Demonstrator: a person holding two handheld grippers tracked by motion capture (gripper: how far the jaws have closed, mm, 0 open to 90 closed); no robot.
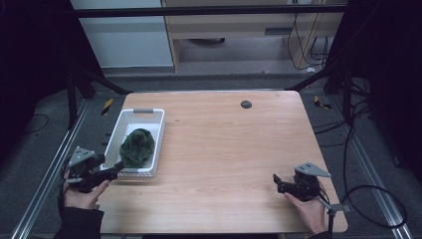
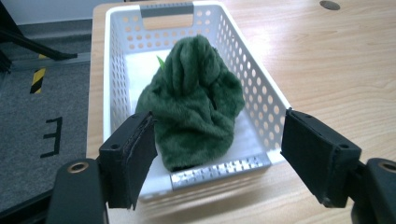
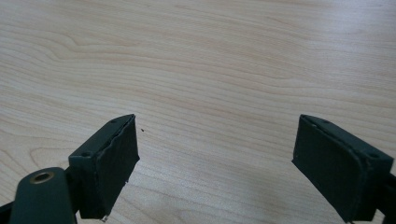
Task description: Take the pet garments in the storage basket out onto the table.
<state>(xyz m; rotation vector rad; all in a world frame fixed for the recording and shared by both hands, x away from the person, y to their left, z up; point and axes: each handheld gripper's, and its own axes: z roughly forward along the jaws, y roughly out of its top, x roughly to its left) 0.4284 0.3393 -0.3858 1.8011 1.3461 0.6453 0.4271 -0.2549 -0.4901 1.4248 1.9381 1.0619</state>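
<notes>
Risk sat mostly on my left. My left gripper [image 1: 117, 167] hung with jaws spread wide, empty, just off the near end of the basket [image 1: 155, 133], which lay at nine o'clock on the table [image 1: 234, 149]. The green cloth [image 2: 191, 102] was heaped inside, bulging above the rim. I judged that a low approach could knock the light basket away, and a shallow pinch of plush could slip. At four o'clock my right gripper [image 1: 276, 183] waited over bare wood, jaws equally spread, holding nothing.
</notes>
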